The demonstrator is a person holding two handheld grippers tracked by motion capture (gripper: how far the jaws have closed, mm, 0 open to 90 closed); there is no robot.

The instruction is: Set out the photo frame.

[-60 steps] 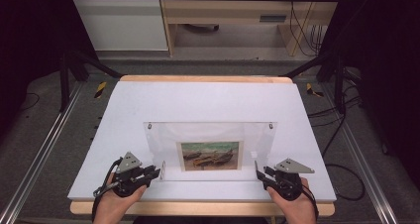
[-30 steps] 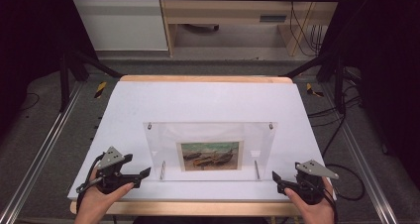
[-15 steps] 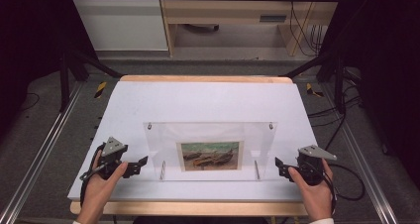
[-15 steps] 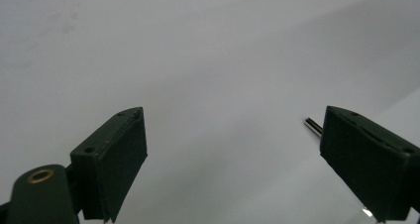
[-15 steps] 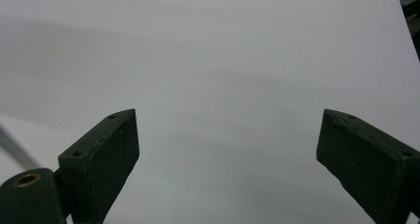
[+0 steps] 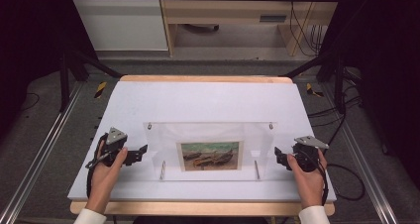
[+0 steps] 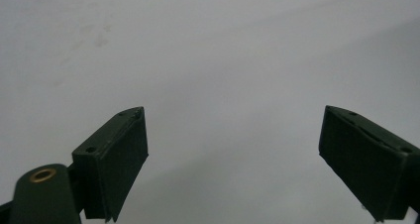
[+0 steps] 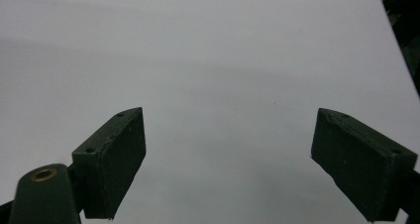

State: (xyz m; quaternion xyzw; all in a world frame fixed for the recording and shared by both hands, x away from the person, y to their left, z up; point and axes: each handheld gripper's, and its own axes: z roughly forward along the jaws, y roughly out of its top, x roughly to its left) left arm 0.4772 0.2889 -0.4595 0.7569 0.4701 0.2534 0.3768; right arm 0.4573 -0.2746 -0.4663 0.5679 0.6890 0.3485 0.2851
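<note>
A clear acrylic picture frame [image 6: 210, 152] lies flat on the white table top [image 6: 208, 102], with a small painting of boats [image 6: 210, 155] under it and metal standoffs at its corners. My left gripper [image 6: 141, 152] rests on the table just left of the frame, jaws pointing at its left edge. In the left gripper view the left gripper [image 7: 233, 169] stands open over bare white surface. My right gripper [image 6: 278, 157] sits just right of the frame, pointing at its right edge. The right gripper [image 8: 228, 167] is open too, with nothing between its fingers.
The table's wooden front edge [image 6: 198, 208] runs below both hands. Metal rails [image 6: 34, 159] flank the table. A white cabinet [image 6: 116, 18] and a wooden bench [image 6: 237, 11] stand beyond the far edge. Cables [image 6: 346, 135] trail on the floor at the right.
Both hands drew back and apart from the frame's front corners, then moved forward to sit beside its left and right edges. The frame has not moved.
</note>
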